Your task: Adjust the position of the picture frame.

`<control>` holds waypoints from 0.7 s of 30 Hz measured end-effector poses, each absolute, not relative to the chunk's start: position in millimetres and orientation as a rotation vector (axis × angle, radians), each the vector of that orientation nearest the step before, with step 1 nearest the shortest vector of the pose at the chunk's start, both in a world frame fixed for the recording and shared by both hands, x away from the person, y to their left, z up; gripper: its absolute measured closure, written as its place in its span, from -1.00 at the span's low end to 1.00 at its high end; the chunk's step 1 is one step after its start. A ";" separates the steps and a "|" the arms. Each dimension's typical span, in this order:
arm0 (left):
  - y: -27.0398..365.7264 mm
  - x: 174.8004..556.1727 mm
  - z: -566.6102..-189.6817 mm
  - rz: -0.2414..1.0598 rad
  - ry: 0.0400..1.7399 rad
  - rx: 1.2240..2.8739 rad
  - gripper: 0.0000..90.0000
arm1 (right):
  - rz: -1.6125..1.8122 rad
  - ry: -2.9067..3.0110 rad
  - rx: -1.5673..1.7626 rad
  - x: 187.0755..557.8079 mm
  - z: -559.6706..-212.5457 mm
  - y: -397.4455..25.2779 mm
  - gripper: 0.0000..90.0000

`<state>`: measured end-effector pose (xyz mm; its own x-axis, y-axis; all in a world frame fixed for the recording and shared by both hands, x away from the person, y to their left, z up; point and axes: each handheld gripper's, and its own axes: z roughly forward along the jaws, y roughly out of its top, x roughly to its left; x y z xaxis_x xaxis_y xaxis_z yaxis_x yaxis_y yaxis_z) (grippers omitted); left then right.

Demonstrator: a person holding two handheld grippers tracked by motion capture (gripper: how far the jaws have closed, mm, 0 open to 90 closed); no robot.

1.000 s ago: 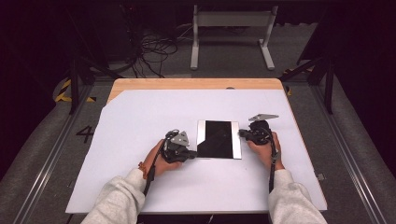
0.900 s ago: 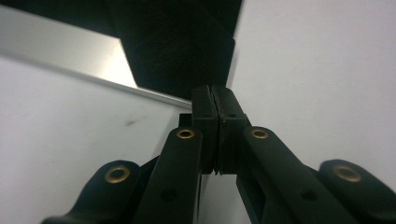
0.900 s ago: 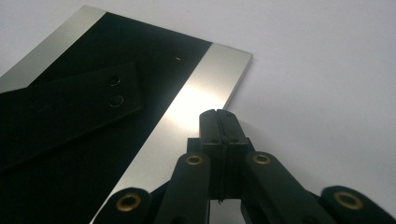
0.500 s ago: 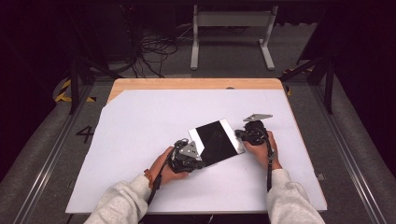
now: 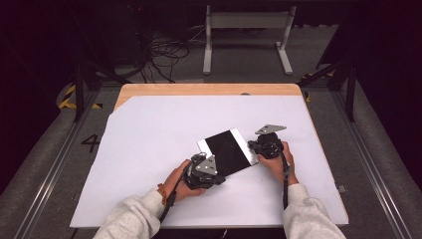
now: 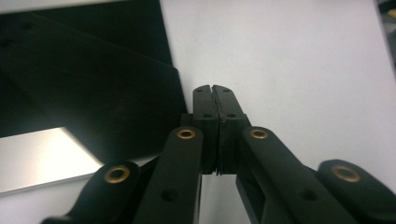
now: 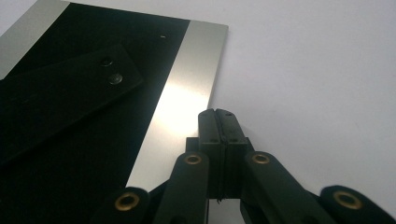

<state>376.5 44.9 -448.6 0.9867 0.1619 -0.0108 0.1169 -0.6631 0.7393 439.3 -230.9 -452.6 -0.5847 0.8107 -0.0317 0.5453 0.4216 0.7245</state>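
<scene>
The left hand-held gripper (image 5: 215, 175) was seen at the near left corner of the plate (image 5: 229, 152), held by a hand in a light sleeve. In the left gripper view its jaws were pressed together with nothing between them, and the tips (image 6: 213, 100) were placed just beside the dark edge of the plate (image 6: 84, 84), on the white sheet (image 6: 299, 60).

The plate, a flat rectangle with a black glossy middle and a silver band along each short side, was lying flat on the white sheet (image 5: 149, 144) that covered the counter (image 5: 209, 89). It was turned at an angle to the counter edges and was found between the two grippers, in the near right part of the sheet.

The right hand-held gripper (image 5: 260, 148) was seen at the right side of the plate. In the right gripper view its jaws were also closed on nothing, and the tips (image 7: 215, 122) were placed against the edge of the silver band (image 7: 182, 107).
</scene>
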 end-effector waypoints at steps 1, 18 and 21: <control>50.9 379.6 -444.7 0.081 0.211 2.288 0.96 | 0.969 2.299 1.162 437.6 -452.5 -232.2 1.00; 111.9 451.7 -451.0 0.245 0.604 2.177 0.84 | 1.047 2.338 1.029 377.0 -449.5 -247.8 1.00; 109.9 459.6 -452.2 0.252 0.625 2.181 0.83 | 1.045 2.339 1.018 369.4 -450.7 -249.0 1.00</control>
